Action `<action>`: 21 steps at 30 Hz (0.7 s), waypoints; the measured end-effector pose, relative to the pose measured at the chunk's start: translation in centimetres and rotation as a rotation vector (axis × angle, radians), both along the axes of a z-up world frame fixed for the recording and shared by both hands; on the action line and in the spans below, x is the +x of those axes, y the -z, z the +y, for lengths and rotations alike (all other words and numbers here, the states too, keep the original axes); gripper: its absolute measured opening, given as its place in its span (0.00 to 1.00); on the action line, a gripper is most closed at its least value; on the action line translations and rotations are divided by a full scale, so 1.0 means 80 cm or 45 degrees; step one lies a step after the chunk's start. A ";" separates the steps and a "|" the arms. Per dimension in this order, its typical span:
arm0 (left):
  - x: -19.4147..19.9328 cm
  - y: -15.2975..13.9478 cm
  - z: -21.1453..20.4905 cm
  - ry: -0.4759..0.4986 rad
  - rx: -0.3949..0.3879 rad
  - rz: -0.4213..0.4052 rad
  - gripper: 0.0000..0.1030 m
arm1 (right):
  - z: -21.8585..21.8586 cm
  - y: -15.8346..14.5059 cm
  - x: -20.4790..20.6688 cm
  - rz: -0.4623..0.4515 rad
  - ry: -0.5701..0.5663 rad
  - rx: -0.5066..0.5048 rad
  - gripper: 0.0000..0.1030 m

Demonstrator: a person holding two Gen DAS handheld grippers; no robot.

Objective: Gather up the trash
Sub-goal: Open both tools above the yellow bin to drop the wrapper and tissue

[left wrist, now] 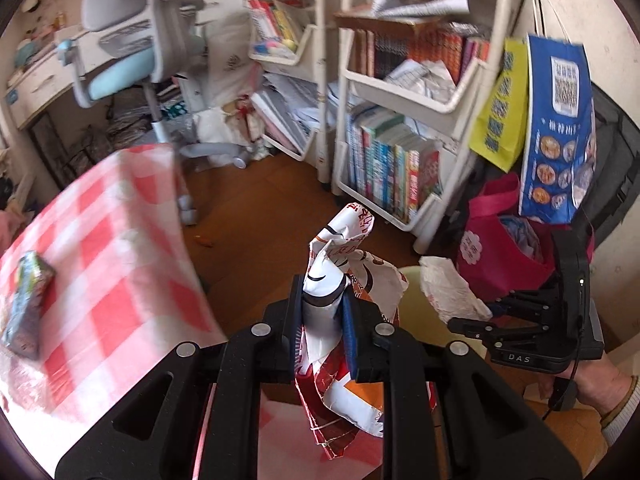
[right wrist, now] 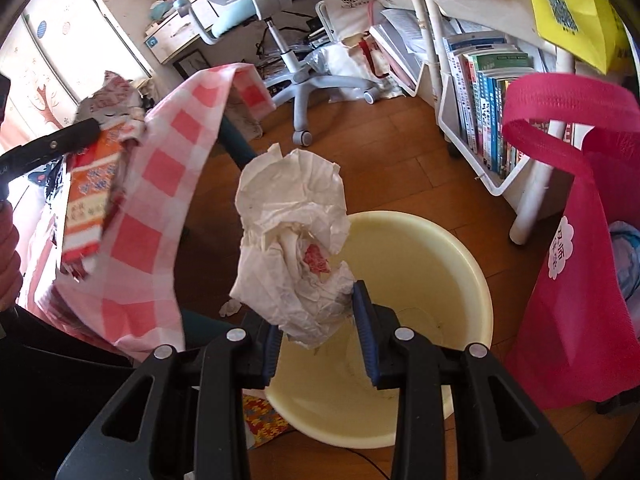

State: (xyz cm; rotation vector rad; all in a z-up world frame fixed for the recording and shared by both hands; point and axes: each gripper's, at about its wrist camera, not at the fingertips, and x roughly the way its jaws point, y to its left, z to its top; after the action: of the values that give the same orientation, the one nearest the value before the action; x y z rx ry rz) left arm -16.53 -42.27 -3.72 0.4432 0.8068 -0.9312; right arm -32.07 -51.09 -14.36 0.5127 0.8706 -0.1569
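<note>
My left gripper [left wrist: 322,300] is shut on a crumpled red, white and orange snack wrapper [left wrist: 344,256], held beyond the edge of the table with the red-checked cloth [left wrist: 108,248]. A colourful snack packet [left wrist: 26,304] lies on that cloth at the far left. My right gripper [right wrist: 316,316] is shut on a crumpled white tissue [right wrist: 292,240], held just above the near rim of a pale yellow bin [right wrist: 424,272] on the floor. In the right wrist view the left gripper [right wrist: 86,126] and its wrapper [right wrist: 90,196] hang at the left, beside the cloth.
A pink fabric bag [right wrist: 580,264] stands right of the bin. White book carts [left wrist: 404,176] line the back, with blue and yellow bags [left wrist: 556,132] hanging near them. An office chair [right wrist: 300,72] is behind the table. A small paper scrap [right wrist: 230,308] lies on the wooden floor.
</note>
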 end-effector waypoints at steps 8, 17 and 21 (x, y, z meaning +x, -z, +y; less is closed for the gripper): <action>-0.002 0.064 -0.089 0.126 0.087 0.177 0.37 | -0.007 0.019 0.001 0.058 0.058 -0.016 0.55; -0.013 0.012 -0.044 -0.098 0.058 -0.050 0.81 | 0.019 -0.048 -0.024 -0.067 0.067 -0.089 0.71; -0.009 -0.039 0.037 -0.264 0.011 -0.174 0.87 | 0.047 -0.115 -0.022 -0.258 0.011 -0.160 0.78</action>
State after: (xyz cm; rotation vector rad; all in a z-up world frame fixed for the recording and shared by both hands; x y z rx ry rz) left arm -17.23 -39.30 -0.57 0.4171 0.7176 -0.6979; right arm -33.81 -47.31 -5.20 0.4070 0.6563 -0.1637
